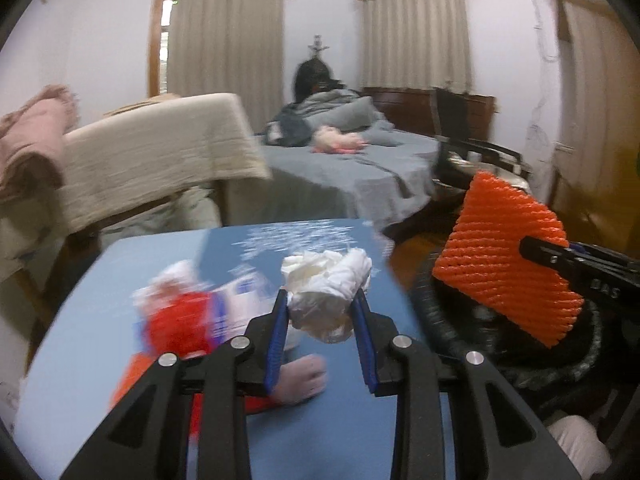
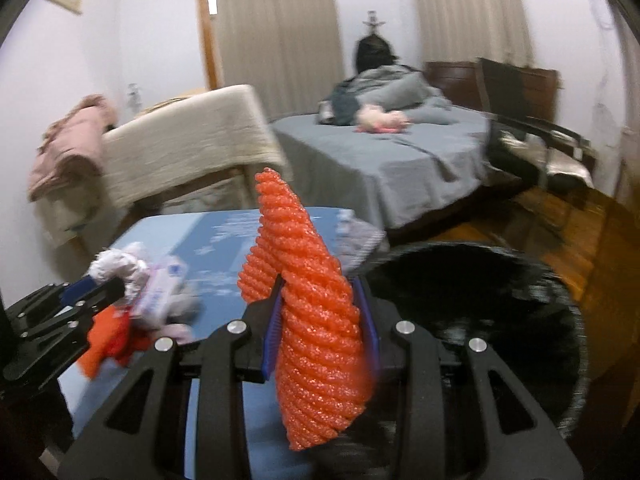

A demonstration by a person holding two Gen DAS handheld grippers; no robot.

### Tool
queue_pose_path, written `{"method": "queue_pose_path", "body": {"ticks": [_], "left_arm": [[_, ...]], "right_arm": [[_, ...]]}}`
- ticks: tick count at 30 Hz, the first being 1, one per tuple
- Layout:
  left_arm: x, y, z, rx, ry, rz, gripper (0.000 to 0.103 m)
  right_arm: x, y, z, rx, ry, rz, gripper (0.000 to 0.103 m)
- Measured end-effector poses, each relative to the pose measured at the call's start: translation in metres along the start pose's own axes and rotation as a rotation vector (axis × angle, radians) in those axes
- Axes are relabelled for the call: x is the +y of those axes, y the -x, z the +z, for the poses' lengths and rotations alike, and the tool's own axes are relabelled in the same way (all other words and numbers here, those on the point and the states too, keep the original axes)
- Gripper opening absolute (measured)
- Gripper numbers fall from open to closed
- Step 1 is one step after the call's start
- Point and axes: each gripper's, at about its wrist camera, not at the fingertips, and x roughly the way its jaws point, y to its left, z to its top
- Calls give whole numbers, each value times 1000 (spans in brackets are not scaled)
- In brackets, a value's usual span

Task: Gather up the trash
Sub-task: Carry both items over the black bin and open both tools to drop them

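Both grippers (image 1: 324, 300) (image 2: 318, 292) clamped (jaws narrow)

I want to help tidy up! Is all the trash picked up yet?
Not yet. The left tongs hold a white crumpled tissue, the right tongs an orange foam net, near the black trash bag. More wrappers wait on the blue table.

Left gripper (image 1: 323, 316) around probably tissue wad (image 1: 326, 290)

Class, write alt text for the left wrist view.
The left tongs grip a crumpled white tissue above a blue table; at right, the right tongs hold orange foam netting over a black bin.
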Motion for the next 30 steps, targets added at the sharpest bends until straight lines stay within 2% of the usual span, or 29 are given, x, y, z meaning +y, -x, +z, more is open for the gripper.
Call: {"method": "queue_pose_path", "body": {"ticks": [4, 9, 12, 14, 15, 17, 19, 20, 23, 25, 30], "left_arm": [[-40, -22, 8, 2, -20, -94, 31], [-94, -51, 15, 16, -42, -203, 31], [-119, -67, 17, 38, -53, -261, 33], [-132, -76, 16, 56, -58, -301, 42], [-134, -77, 15, 63, -57, -313, 53], [-133, -77, 14, 60, -57, -323, 60], [-128, -74, 15, 44, -60, -313, 66], [-121, -70, 15, 34, -67, -290, 70], [-101, -57, 16, 10, -78, -232, 77], [-83, -47, 16, -5, -71, -178, 82], [-17, -20, 8, -13, -11, -34, 86]], "right_arm": [[-45, -1, -7, 8, -32, -99, 33], [-81, -2, -15, 20, -61, -173, 33], [-99, -1, -19, 25, -76, -216, 40], [-110, 1, -24, 27, -91, -252, 57], [-115, 2, -26, 24, -98, -265, 61], [-122, 6, -28, 15, -111, -285, 72], [-123, 8, -29, 7, -110, -298, 79], [-123, 9, -29, 0, -105, -300, 85], [-111, 12, -27, -21, -84, -295, 94], [-96, 13, -26, -33, -74, -266, 97], [-45, 6, -16, -40, -65, -151, 98]]}}
